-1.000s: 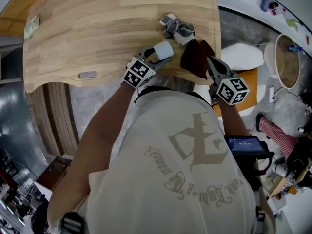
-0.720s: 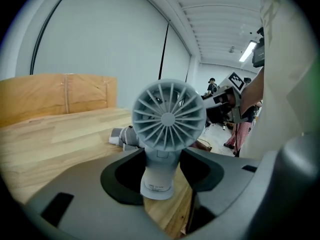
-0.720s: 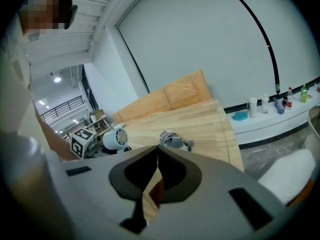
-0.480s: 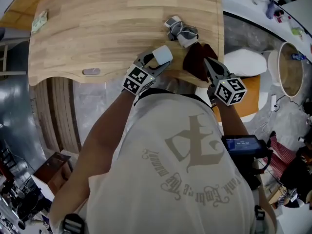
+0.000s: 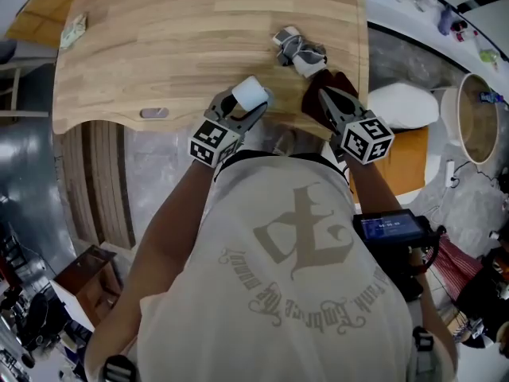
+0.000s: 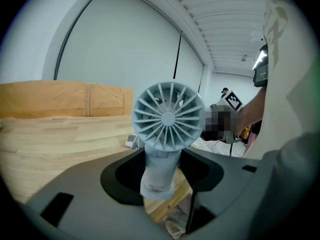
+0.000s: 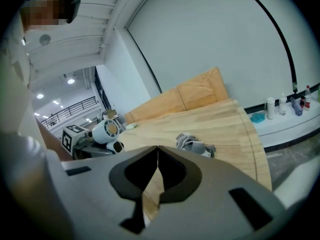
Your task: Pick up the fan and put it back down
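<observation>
The pale blue hand fan (image 5: 249, 94) is held by its handle (image 6: 160, 171) in my left gripper (image 5: 241, 104), over the near edge of the wooden table (image 5: 183, 30). In the left gripper view the round grille (image 6: 167, 116) faces the camera and the jaws press on both sides of the handle. The fan's base hangs free of the tabletop. My right gripper (image 5: 324, 95) is shut and empty, to the right of the fan, above a dark red cloth (image 5: 312, 106). The right gripper view shows the fan (image 7: 107, 130) at the left and the closed jaws (image 7: 157, 156).
A grey crumpled bundle (image 5: 296, 48) lies on the table beyond both grippers, also in the right gripper view (image 7: 195, 145). A small pale object (image 5: 74, 32) sits at the table's far left. A white cushion (image 5: 402, 106) and a round basket (image 5: 475, 114) stand right of the table.
My left gripper has lifted the fan and carried it a little leftward and toward me. My right gripper has shifted slightly left, still shut.
</observation>
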{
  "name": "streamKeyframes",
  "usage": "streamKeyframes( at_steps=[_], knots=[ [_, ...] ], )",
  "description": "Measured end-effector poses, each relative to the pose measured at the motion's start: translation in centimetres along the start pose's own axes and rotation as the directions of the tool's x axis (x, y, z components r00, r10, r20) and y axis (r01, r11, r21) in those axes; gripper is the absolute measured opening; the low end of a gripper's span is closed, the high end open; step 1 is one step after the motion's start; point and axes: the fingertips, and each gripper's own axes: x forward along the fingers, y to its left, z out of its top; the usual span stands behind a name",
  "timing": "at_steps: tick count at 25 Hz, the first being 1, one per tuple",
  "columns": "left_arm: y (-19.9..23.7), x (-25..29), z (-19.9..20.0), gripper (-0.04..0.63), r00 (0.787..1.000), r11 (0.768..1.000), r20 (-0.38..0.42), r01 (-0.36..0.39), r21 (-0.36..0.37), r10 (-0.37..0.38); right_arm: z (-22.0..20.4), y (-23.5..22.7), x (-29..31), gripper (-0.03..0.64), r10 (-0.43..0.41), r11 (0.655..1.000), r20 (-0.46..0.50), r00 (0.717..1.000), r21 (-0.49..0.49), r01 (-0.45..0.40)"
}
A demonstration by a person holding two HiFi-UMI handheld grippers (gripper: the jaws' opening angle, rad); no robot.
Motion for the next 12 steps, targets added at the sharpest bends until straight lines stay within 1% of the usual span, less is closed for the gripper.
streamKeyframes(
  at_steps=[6, 9, 12],
  knots=[
    [1.2, -3.5, 0.3, 0.229, 0.998, 0.998, 0.037, -0.048, -0.040, 0.050, 0.8, 2.8, 2.2, 0.014, 0.043, 0.998, -0.006, 0.999, -0.049, -0.043],
    [2.0, -5.8, 0.1, 0.229, 0.996, 0.996, 0.040, -0.080, -0.040, 0.081, 1.2, 4.8, 3.2, 0.014, 0.071, 0.995, 0.002, 0.997, -0.065, -0.071],
    [1.8, -8.0, -0.7, 0.229, 0.994, 0.994, 0.049, -0.098, -0.042, 0.100, 1.2, 7.3, 3.3, 0.014, 0.095, 0.992, 0.005, 0.995, -0.090, -0.094]
  ],
)
